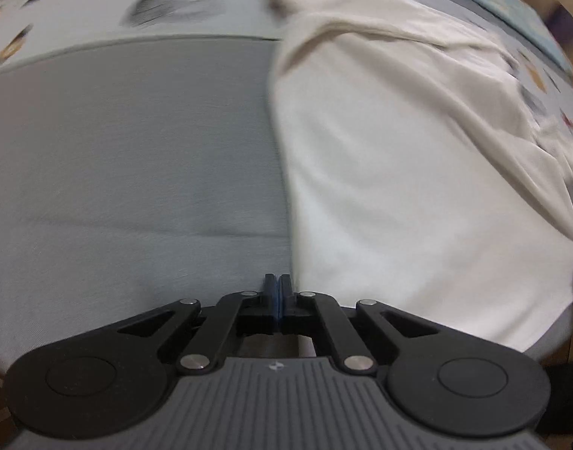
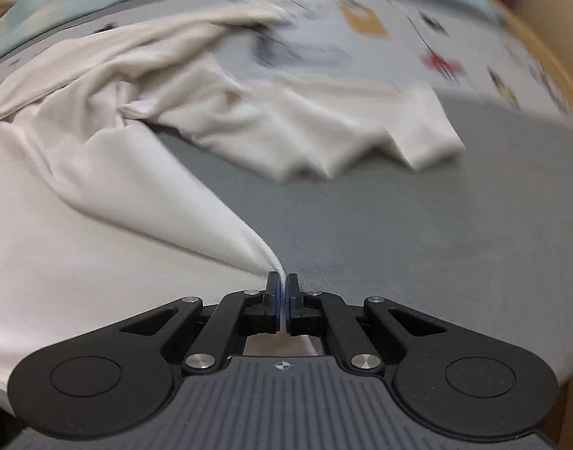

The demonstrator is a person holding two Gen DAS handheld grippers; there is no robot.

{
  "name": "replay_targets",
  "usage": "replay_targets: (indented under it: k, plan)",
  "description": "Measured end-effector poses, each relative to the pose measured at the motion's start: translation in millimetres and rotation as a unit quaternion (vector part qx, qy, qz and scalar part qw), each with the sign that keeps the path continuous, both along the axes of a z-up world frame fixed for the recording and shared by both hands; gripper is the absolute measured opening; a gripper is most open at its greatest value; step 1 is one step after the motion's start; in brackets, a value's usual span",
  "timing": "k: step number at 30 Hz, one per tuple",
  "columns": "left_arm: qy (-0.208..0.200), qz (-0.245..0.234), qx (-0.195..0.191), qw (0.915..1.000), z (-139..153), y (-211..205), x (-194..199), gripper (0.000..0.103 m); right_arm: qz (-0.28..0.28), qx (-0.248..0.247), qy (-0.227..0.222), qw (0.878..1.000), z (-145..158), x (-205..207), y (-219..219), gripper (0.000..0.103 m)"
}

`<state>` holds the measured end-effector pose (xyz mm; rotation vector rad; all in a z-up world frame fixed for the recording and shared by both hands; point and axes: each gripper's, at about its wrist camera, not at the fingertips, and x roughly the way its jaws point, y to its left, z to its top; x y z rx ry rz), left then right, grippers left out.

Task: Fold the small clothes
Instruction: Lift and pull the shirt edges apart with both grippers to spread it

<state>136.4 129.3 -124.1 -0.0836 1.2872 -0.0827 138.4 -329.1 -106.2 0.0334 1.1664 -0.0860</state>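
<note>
Your left gripper (image 1: 277, 284) has its fingers pressed together with nothing visible between the pads; it sits over the bare grey cloth (image 1: 128, 157) that covers the work surface, just beside the near left edge of the white shirt (image 1: 391, 172). Whether that edge touches the fingers cannot be told from the left view.

Your right gripper (image 2: 283, 285) pinches a drawn-up point of the shirt (image 2: 98, 202) between its pads, the fabric rising from the flat body into a taut peak at the fingertips.

The shirt lies spread on the grey cloth, its body flat toward the near left in the right view, its far part bunched and creased. One sleeve (image 2: 417, 127) lies rumpled on the cloth, well apart from your right gripper.

Beyond the grey cloth runs a pale printed sheet (image 2: 380, 37) with small coloured motifs, too blurred to identify
</note>
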Motion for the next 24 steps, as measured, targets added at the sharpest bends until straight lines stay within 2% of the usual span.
replay_targets:
  k: [4, 7, 8, 9, 11, 15, 16, 17, 20, 22, 24]
  plan:
    - [-0.009, -0.042, 0.0, 0.9991, 1.9, -28.6, 1.1, 0.0, 0.001, 0.007, 0.017, 1.0, -0.1, -24.7, -27.6, 0.001]
    - [0.0, -0.021, -0.009, 0.9997, 0.9, -24.8, 5.6, 0.002, 0.025, 0.023, 0.029, 0.999, -1.9, -39.9, -23.7, 0.002]
    - [0.004, -0.01, -0.024, 0.9997, 1.4, -19.0, 6.7, 0.008, 0.035, 0.026, 0.03, 0.999, -3.2, -42.0, -19.3, 0.002]
    - [0.008, 0.0, -0.038, 0.9993, 2.3, -12.1, 7.3, 0.021, 0.043, 0.02, 0.027, 0.998, -3.2, -42.9, -14.2, 0.003]
    - [0.018, 0.008, -0.054, 0.9984, 1.0, -4.0, 7.5, 0.034, 0.053, 0.007, 0.026, 0.998, -4.4, -43.1, -6.1, 0.004]
    - [0.045, -0.026, -0.049, 0.9975, -6.0, -13.7, 0.6, 0.034, 0.051, -0.003, 0.035, 0.998, -7.3, -36.4, -2.3, 0.01]
    - [0.044, -0.043, -0.038, 0.9974, -6.7, -18.7, -2.4, 0.029, 0.05, -0.004, 0.037, 0.998, -9.2, -35.3, -1.7, 0.01]
    - [0.038, -0.062, -0.022, 0.9971, -6.9, -24.3, -4.0, 0.008, 0.05, -0.005, 0.039, 0.998, -9.6, -35.9, -0.6, 0.01]
    - [0.017, -0.091, 0.006, 0.9957, -4.6, -29.0, -3.7, 0.004, 0.055, -0.006, 0.043, 0.998, -13.6, -32.7, 5.0, 0.01]
    - [-0.004, -0.068, 0.065, 0.9956, -2.9, -19.2, -1.3, 0.003, 0.066, 0.004, 0.047, 0.997, -15.0, -33.0, 10.7, 0.01]
    - [-0.01, -0.028, 0.131, 0.9909, -2.6, -2.2, 2.9, 0.003, 0.095, 0.041, 0.052, 0.993, -15.1, -34.9, 19.6, 0.002]
